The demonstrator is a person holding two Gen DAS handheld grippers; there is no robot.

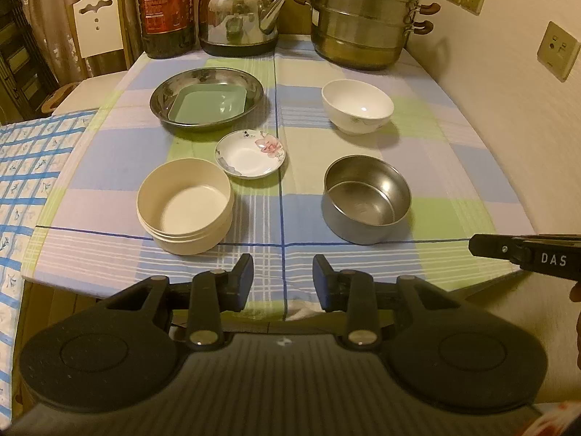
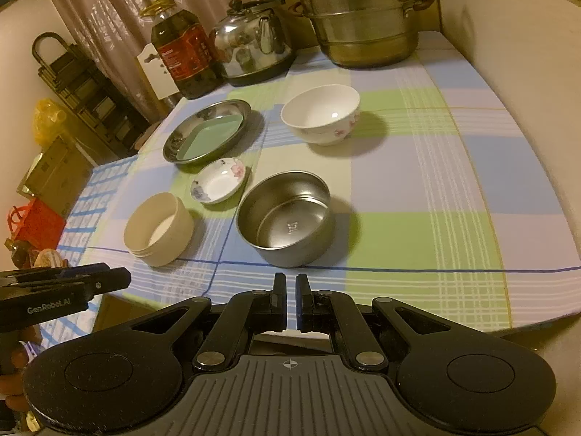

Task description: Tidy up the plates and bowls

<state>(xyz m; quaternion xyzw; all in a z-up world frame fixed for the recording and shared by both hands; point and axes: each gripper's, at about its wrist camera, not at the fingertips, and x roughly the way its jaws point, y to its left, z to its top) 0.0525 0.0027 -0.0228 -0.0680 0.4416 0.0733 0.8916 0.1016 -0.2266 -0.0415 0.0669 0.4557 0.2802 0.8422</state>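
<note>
Both grippers hang at the near edge of the bench (image 1: 472, 167), holding nothing. Left gripper (image 1: 282, 282) has its jaws apart, a wide gap between the pads. Right gripper (image 2: 290, 298) has its jaws almost together, only a thin slit showing between them.

On the checked cloth (image 1: 435, 218), six dishes sit in two loose columns. Nearest on the left stands a cream bowl (image 1: 184, 206), upright. Just behind it, close but apart, lies a small floral saucer (image 1: 250, 153). Behind that is a steel plate (image 1: 207, 99) with a green square dish (image 1: 208, 105) lying inside it, tilted against the plate's slope.

On the right, a steel bowl (image 1: 366, 204) sits nearest, upright, well apart from the cream bowl. Farther back stands a white bowl (image 1: 357, 106) with a faint flower print on its side.

Along the far edge stand an oil bottle (image 1: 165, 11), a steel kettle (image 1: 241, 18) and a stacked steamer pot (image 1: 363, 14), side by side from left to right. A white chair back (image 1: 98, 25) rises beyond the left corner, with curtains (image 1: 54, 0) behind it. Wall sockets (image 1: 557, 51) dot the wall on the right.

From the right wrist view, the same dishes appear: steel bowl (image 2: 286, 218) closest, cream bowl (image 2: 159, 229) to its left, saucer (image 2: 218, 180) between and behind them.
</note>
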